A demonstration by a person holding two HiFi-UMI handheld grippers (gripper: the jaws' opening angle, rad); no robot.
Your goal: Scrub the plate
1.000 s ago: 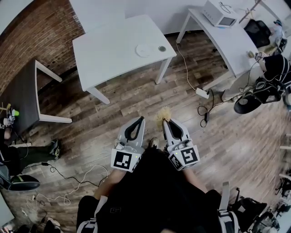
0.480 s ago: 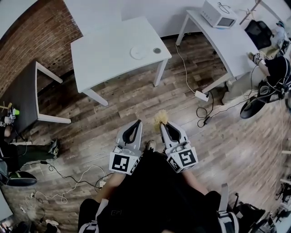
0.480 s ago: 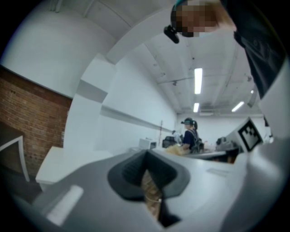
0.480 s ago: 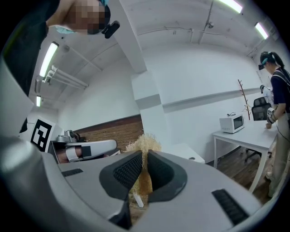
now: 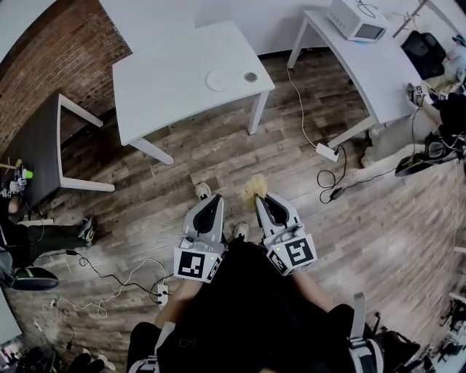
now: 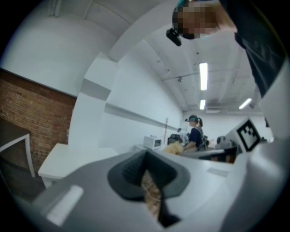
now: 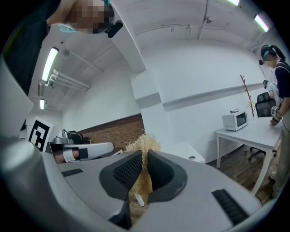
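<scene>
Far ahead on a white table (image 5: 167,87) lies the white plate (image 5: 218,80), with a small round dish (image 5: 250,76) beside it. I hold both grippers close to my body above the wooden floor, well short of that table. My right gripper (image 5: 263,198) is shut on a straw-coloured fibrous scrubber (image 5: 254,189), which sticks out past the jaws (image 7: 144,144). My left gripper (image 5: 211,199) has its jaws together with nothing held; only floor shows through the slit (image 6: 146,156). The plate does not show in either gripper view.
A second white table (image 5: 364,65) with a microwave (image 5: 357,20) stands at the right, with a person (image 5: 444,109) beside it. A dark table (image 5: 29,153) stands at the left. Cables and a power strip (image 5: 325,151) lie on the floor. My shoe (image 5: 202,191) is ahead.
I have stepped forward: a shoe now shows ahead of the left gripper. Both grippers stay near my body, the right one still clamped on the scrubber.
</scene>
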